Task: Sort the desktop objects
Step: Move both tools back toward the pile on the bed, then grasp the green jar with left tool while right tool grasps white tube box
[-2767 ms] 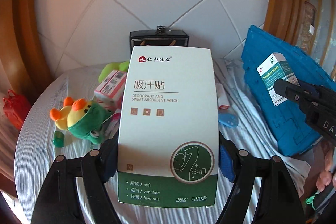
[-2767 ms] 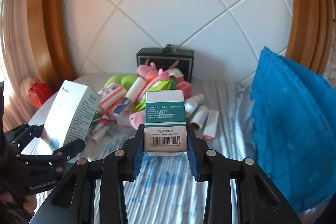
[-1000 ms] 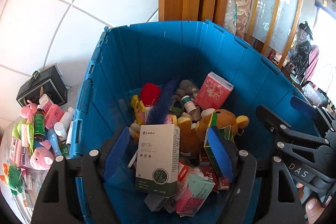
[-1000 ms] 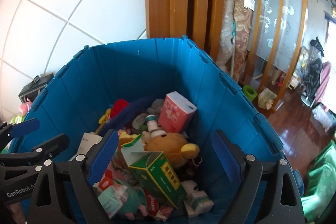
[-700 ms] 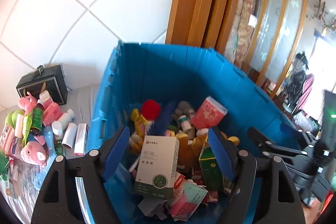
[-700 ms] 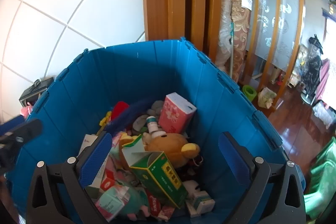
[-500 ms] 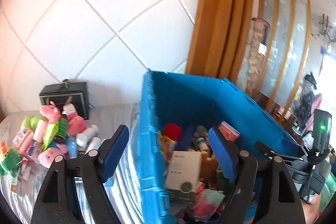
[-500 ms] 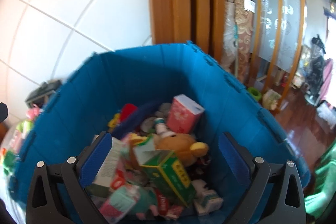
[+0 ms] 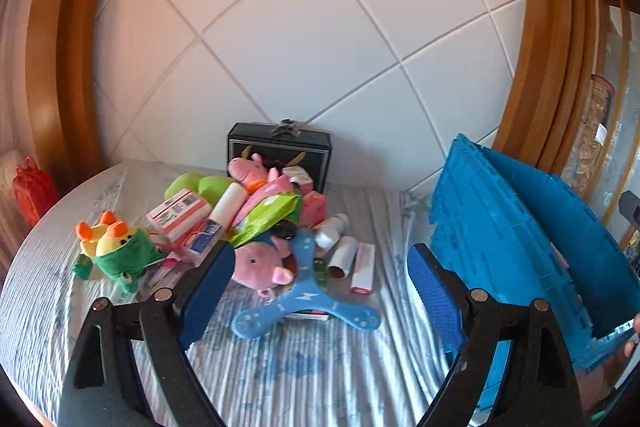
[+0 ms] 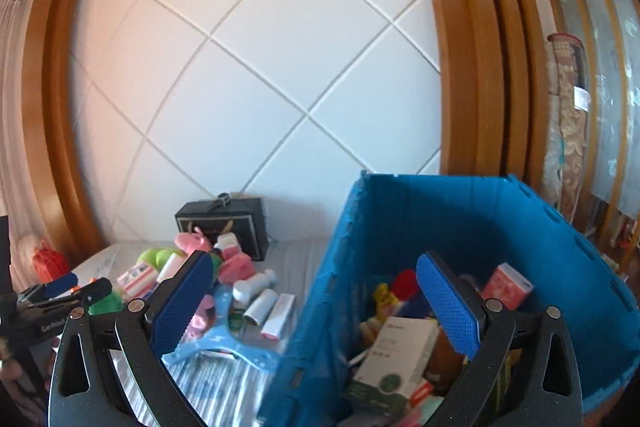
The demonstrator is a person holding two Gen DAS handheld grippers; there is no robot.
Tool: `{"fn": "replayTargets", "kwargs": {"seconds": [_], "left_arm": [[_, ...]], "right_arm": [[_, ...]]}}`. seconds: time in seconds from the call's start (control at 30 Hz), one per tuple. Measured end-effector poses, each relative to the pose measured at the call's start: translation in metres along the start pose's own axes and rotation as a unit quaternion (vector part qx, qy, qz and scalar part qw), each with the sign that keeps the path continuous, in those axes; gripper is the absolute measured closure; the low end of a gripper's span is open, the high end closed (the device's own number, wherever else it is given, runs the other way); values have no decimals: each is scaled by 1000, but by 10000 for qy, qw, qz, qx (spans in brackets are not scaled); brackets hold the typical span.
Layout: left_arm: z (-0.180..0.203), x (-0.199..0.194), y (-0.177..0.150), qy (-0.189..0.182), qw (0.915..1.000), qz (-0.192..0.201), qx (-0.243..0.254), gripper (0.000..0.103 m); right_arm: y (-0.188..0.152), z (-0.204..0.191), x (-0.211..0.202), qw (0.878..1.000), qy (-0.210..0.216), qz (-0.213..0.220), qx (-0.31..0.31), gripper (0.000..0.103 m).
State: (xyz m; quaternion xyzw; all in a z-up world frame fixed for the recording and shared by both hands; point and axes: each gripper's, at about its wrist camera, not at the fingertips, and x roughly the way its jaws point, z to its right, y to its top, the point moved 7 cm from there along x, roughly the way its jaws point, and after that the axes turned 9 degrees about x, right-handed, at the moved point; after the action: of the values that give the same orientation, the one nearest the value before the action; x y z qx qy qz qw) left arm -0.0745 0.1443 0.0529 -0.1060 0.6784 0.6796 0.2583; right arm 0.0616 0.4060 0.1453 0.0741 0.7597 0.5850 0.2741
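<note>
On the striped tablecloth (image 9: 304, 367), left wrist view: left gripper (image 9: 320, 291), jaws spread wide, nothing between the blue pads (image 9: 206, 291); it hangs above the cloth facing the pile.

Item 1: blue three-armed boomerang toy (image 9: 306, 301), flat on the cloth, nearest the gripper, one arm reaching up into the pile.
Item 2: pink pig plush (image 9: 260, 267), lying just left of the boomerang and touching it.
Item 3: second pink pig plush (image 9: 250, 171), higher in the heap, in front of the black box (image 9: 280, 151) that stands against the tiled wall (image 9: 300, 47).
Item 4: green foil packet (image 9: 268, 213), resting on top of the heap.
Item 5: yellow duck plush in green cloth (image 9: 116, 247), at the left edge of the pile.
Item 6: pink-and-white carton (image 9: 178, 215), between duck and packet.
Item 7: two white tubes (image 9: 338, 243) and a flat white-and-red box (image 9: 363, 267), side by side right of the boomerang.
Item 8: red bag (image 9: 34, 189), far left, apart from the pile.
Item 9: blue crate (image 9: 500, 247), standing at the right edge of the cloth.

Over the crate, right wrist view: right gripper (image 10: 320, 307), jaws likewise wide apart and empty, straddling the crate's left wall. Inside lie a white-and-green box (image 10: 394, 359), a pink carton (image 10: 506, 285) and a red plush (image 10: 404, 281), among other blurred items.
</note>
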Motion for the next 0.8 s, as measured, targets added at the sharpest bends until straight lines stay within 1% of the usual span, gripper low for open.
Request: {"fn": "replayTargets", "kwargs": {"seconds": [0.13, 0.23, 0.37, 0.47, 0.53, 0.6, 0.67, 0.8], "left_arm": [[-81, 3, -27, 414, 9989, -226, -84, 15], [-144, 9, -52, 672, 9960, -527, -264, 15], [-223, 19, -86, 1059, 9892, -929, -402, 15], [-281, 27, -115, 1310, 9821, -1261, -489, 15], [-316, 34, -133, 1394, 9780, -1448, -558, 15], [-348, 41, -151, 1542, 9725, -1638, -605, 15], [-379, 52, -169, 1676, 9665, -1823, -673, 15], [-418, 80, -196, 1779, 9569, -2183, -718, 15]], "right_arm": [[-17, -62, 17, 9995, 189, -224, -114, 0], [-34, -106, 29, 9984, 331, -397, -216, 0], [-67, -158, 53, 9957, 457, -747, -310, 0], [-102, -193, 77, 9911, 607, -1145, -301, 0], [-130, -215, 97, 9854, 683, -1529, -297, 0], [-156, -236, 114, 9798, 794, -1809, -297, 0], [-183, -253, 134, 9731, 809, -2133, -323, 0], [-236, -282, 171, 9590, 747, -2712, -353, 0]]}}
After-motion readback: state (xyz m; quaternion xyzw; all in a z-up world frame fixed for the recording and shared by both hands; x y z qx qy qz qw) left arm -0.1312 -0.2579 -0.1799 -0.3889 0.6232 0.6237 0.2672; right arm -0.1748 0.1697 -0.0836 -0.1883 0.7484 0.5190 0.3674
